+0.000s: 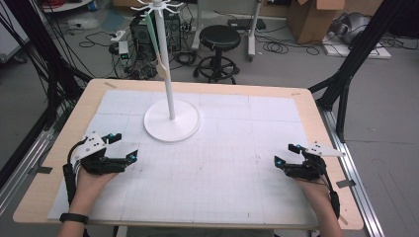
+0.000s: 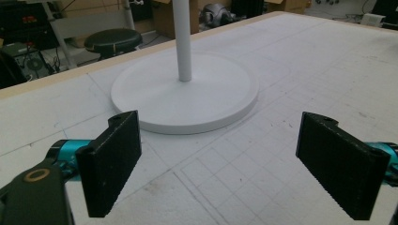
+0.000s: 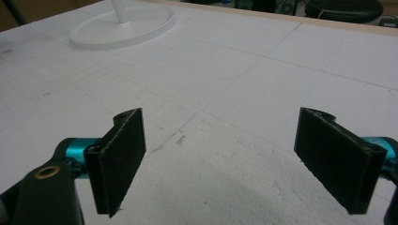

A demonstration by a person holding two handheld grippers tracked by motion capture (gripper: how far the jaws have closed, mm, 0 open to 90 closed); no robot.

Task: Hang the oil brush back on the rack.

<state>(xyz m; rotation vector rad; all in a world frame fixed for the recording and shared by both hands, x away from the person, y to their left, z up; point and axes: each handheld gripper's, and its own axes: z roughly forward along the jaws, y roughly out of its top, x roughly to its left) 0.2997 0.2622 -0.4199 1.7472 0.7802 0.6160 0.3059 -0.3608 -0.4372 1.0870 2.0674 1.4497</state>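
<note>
Both tongs rest low over the white gridded mat on the tabletop (image 1: 306, 106), one at each near corner, well apart from each other. Left tongs (image 1: 122, 147): jaws spread wide, nothing between them. Their own view looks straight at the white stand (image 2: 184, 91), near ahead but not touching. Right tongs (image 1: 285, 153): jaws likewise spread wide, gripping nothing; bare scuffed mat under them in the right gripper view, with the stand's round base far off at upper left.

Stand sits on the far middle of the mat, closer to the left tongs. Round flat base, thin upright pole, a ring of short hooks at the top. A pale green spoon-like utensil (image 1: 157, 47) hangs from one hook on the pole's left, its tan bowl end downward beside the pole.

A hand grips each tool from the near edge; black band on the left wrist (image 1: 74, 217).
</note>
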